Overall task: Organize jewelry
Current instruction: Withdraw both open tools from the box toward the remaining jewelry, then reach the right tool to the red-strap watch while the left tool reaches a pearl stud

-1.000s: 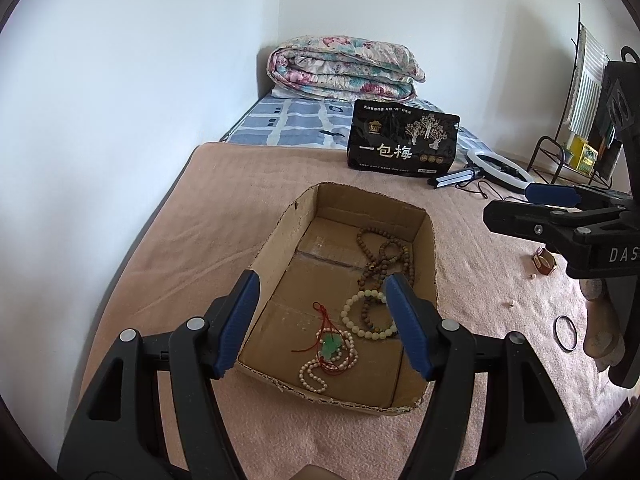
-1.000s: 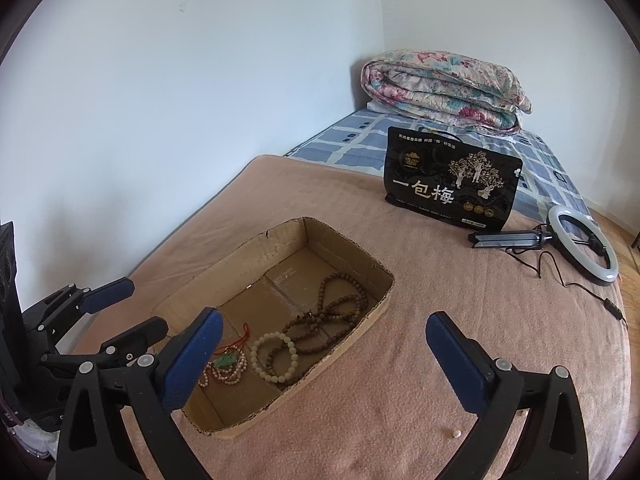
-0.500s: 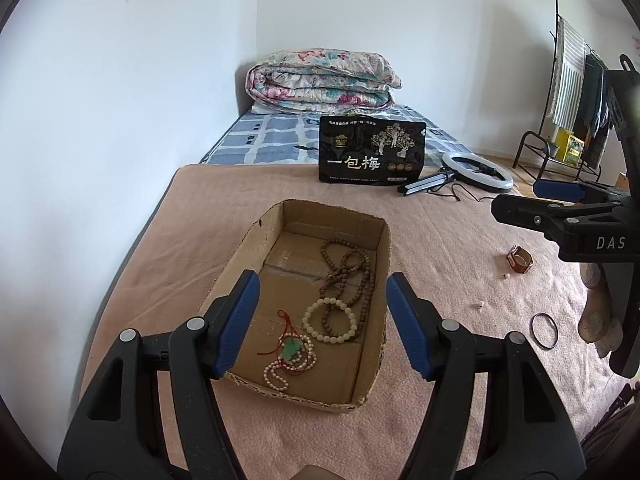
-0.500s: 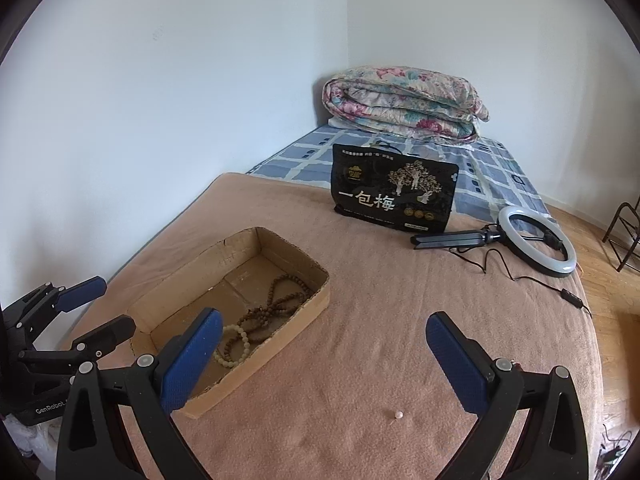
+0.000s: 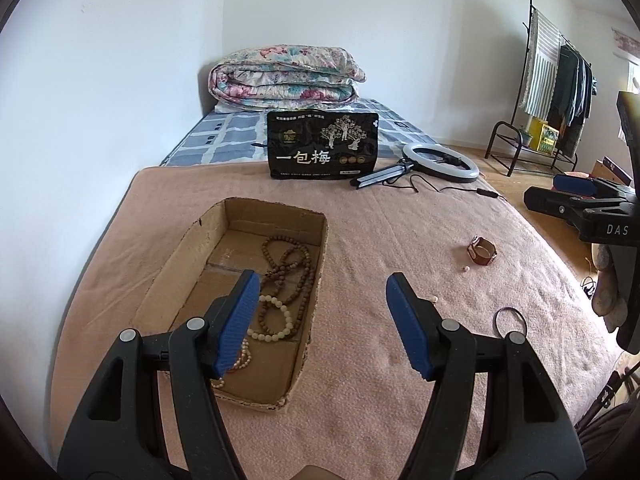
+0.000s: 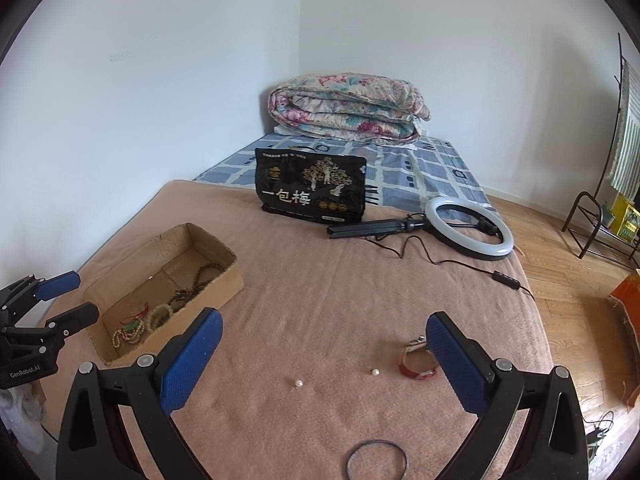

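A shallow cardboard box (image 5: 188, 240) (image 6: 224, 276) lies on the pink blanket and holds brown bead strings (image 5: 292, 264), a pale bead bracelet (image 5: 276, 320) and a small pearl strand with a green charm (image 6: 130, 330). Loose on the blanket are a red-brown band (image 5: 482, 251) (image 6: 416, 362), two pearls (image 6: 298, 383) (image 6: 375, 371) and a thin dark ring (image 5: 510, 320) (image 6: 376, 460). My left gripper (image 5: 320, 324) is open and empty, over the box's right wall. My right gripper (image 6: 324, 356) is open and empty above the pearls, beside the band.
A black snack bag (image 5: 322, 146) stands at the far end of the blanket (image 5: 400, 240). A ring light with its cable (image 6: 468, 222) lies to its right. A folded quilt (image 5: 286, 72) sits on the mattress behind. A clothes rack (image 5: 556, 80) stands at right on the floor.
Both grippers have swung right, away from the box. The box has slid left in both views; the band, pearls and dark ring have come into the right wrist view.
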Demonstrator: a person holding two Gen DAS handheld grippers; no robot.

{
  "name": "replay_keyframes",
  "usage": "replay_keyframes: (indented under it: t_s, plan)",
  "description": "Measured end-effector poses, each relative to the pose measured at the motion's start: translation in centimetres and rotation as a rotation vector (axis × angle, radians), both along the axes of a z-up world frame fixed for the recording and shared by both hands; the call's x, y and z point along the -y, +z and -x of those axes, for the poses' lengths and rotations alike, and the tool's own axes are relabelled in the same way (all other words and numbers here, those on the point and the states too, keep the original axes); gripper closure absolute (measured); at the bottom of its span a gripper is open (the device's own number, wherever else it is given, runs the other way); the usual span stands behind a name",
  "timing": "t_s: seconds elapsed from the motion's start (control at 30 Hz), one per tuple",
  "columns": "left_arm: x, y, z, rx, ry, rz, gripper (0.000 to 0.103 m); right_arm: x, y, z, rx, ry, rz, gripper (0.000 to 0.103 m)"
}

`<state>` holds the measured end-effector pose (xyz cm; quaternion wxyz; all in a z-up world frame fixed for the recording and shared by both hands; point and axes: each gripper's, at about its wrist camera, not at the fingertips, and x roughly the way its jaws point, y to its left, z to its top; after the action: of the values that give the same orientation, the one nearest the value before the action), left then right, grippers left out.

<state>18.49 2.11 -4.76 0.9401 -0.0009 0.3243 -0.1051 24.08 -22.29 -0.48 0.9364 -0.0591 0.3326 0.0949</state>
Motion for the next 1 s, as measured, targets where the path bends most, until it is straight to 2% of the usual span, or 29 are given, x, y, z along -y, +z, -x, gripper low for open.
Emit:
replay_keyframes:
  t_s: [0.27,0.53,1.0]
  plan:
    - [3.7,-0.9,-0.5,-0.019,-0.067,0.002,0.035,5.6,-0.7,1.4,-0.003,-0.082,0.049,0.000]
    - [7.0,-2.0,-1.5,-0.043,-0.118,0.004,0.035,10.0,-2.8,2.6,-0.049,-0.134,0.056,0.000]
    - [11.4,-5.7,-3.9,-0.114,-0.181,0.003,0.035,14.1,-7.7,2.9,-0.139,-0.175,0.047,0.000]
